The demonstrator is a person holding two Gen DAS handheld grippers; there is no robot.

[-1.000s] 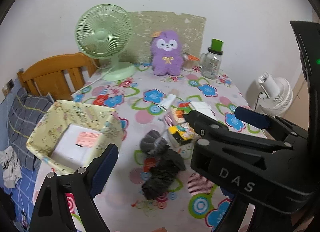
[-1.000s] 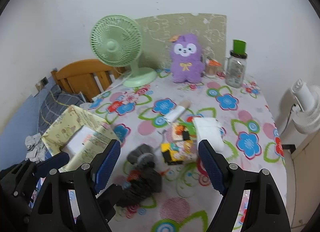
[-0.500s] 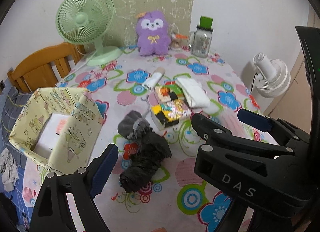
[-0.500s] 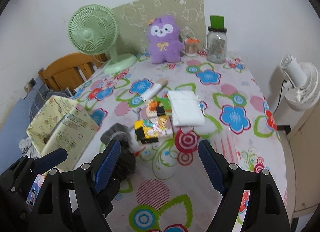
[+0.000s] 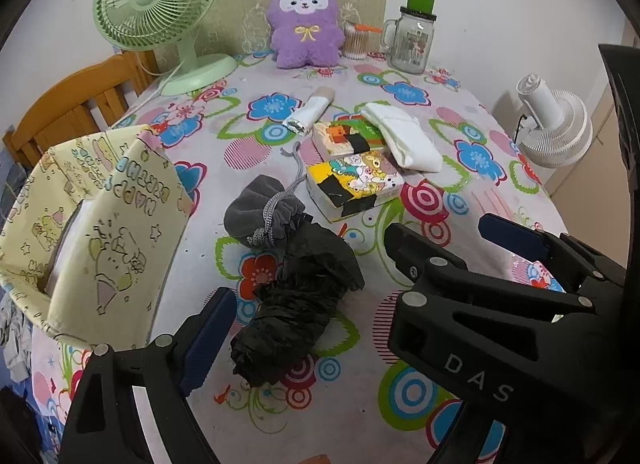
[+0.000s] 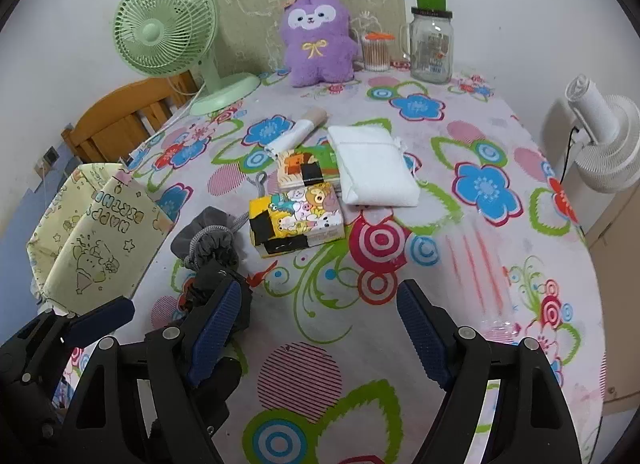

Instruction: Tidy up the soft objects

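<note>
We see a fuzzy purple plush toy (image 5: 303, 23), a matt grey cloth pouch (image 5: 260, 215), a crinkled black plastic bag (image 5: 296, 304), a clear glass jar (image 5: 412, 43), a glossy flowered desk (image 6: 460, 256) cover and a wooden chair (image 5: 76, 103).

The left claw (image 5: 304, 324) hangs wide open above a crumpled black bag (image 5: 300, 304) on the flowered bench (image 5: 420, 244). A grey pouch (image 5: 260, 211) touches the bag's far end, and a yellow paper box (image 5: 96, 232) stands just left.

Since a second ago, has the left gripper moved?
Yes. The left gripper has come down toward the table: the black bundle now lies between its open fingers, and the green fan has shifted up the view.
</note>
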